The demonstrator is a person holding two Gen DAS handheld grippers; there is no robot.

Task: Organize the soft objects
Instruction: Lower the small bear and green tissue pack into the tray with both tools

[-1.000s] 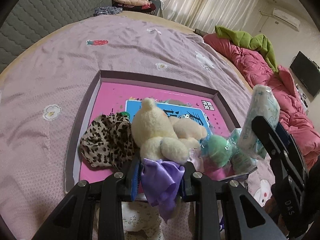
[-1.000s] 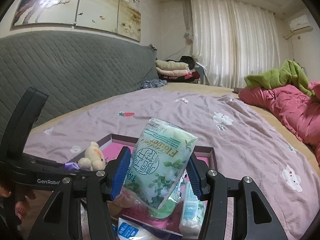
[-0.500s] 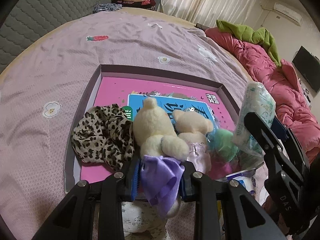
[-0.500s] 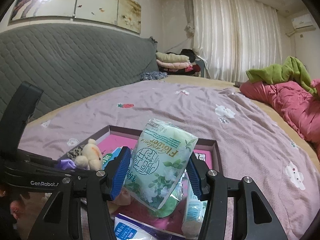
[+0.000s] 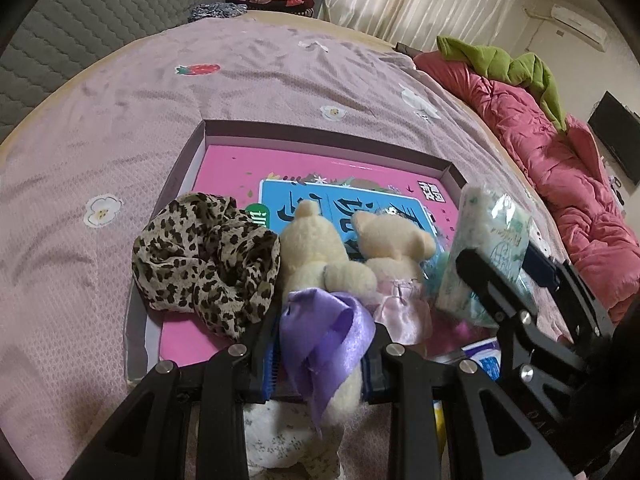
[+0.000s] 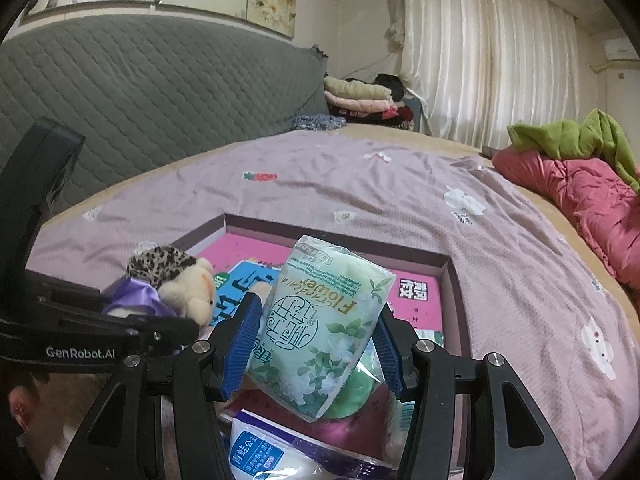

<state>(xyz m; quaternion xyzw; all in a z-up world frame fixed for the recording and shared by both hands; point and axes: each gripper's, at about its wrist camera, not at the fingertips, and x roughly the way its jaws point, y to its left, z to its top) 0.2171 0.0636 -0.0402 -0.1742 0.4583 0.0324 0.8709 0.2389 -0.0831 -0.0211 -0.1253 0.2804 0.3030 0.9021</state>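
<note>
My left gripper [image 5: 320,356] is shut on a cream plush bear in a purple satin dress [image 5: 316,252], holding it over the near edge of the pink-lined box [image 5: 320,132]. A second cream bear in a pink dress [image 5: 392,240] and a leopard-print cloth [image 5: 204,264] lie in the box. My right gripper [image 6: 316,344] is shut on a green flower-print tissue pack [image 6: 324,328], held above the box's near right part [image 6: 448,280]. The same pack shows in the left wrist view [image 5: 488,256], and the purple-dressed bear in the right wrist view [image 6: 188,288].
The box lies on a lilac bedspread [image 5: 200,92]. A pink quilt with a green cloth [image 5: 540,120] lies along the right. Folded clothes [image 6: 360,96] are stacked at the far end by the grey headboard [image 6: 140,92]. More packets [image 6: 260,448] lie below my right gripper.
Both grippers have lowered and come nearer the box, still holding the bear and the tissue pack. The second bear in pink now shows fully beside the held one.
</note>
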